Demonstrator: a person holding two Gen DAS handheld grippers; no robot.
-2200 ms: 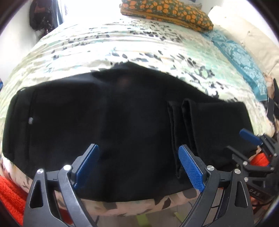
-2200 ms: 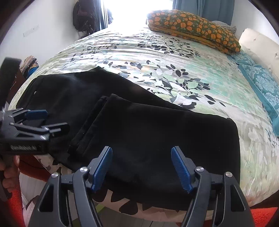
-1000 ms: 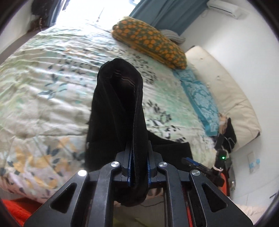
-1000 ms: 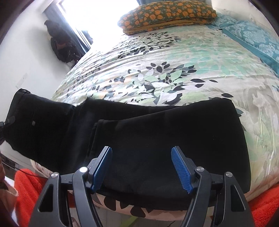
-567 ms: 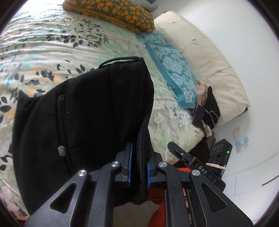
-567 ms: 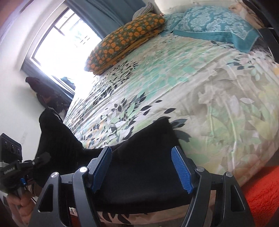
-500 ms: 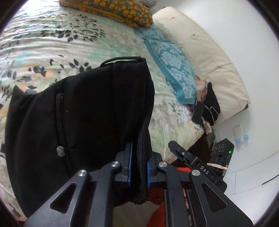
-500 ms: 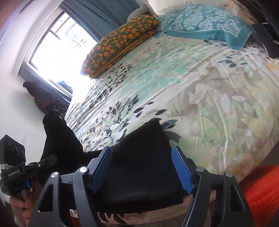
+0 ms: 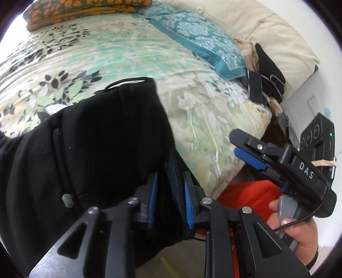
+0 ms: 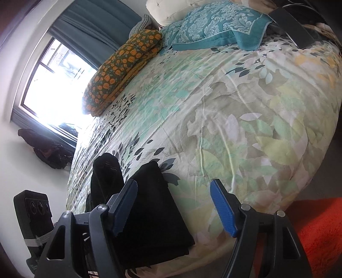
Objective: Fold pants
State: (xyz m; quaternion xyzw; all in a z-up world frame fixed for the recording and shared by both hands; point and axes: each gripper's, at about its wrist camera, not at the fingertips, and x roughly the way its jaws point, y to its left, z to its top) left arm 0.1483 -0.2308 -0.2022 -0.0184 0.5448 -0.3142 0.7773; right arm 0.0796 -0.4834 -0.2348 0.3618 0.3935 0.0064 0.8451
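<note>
While opening, left gripper (image 9: 168, 198) tilts down astride pants (image 9: 96, 149).

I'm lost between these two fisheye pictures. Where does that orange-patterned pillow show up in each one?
Left wrist view: the orange-patterned pillow lies along the top edge, left of centre, at the far end of the bed.
Right wrist view: it sits upper left, tilted, just right of the bright window.
Shared landmark: the teal patterned pillow lies beside it in both views.

Pants (image 9: 96, 149) cut off at frame's left & bottom edges.
</note>
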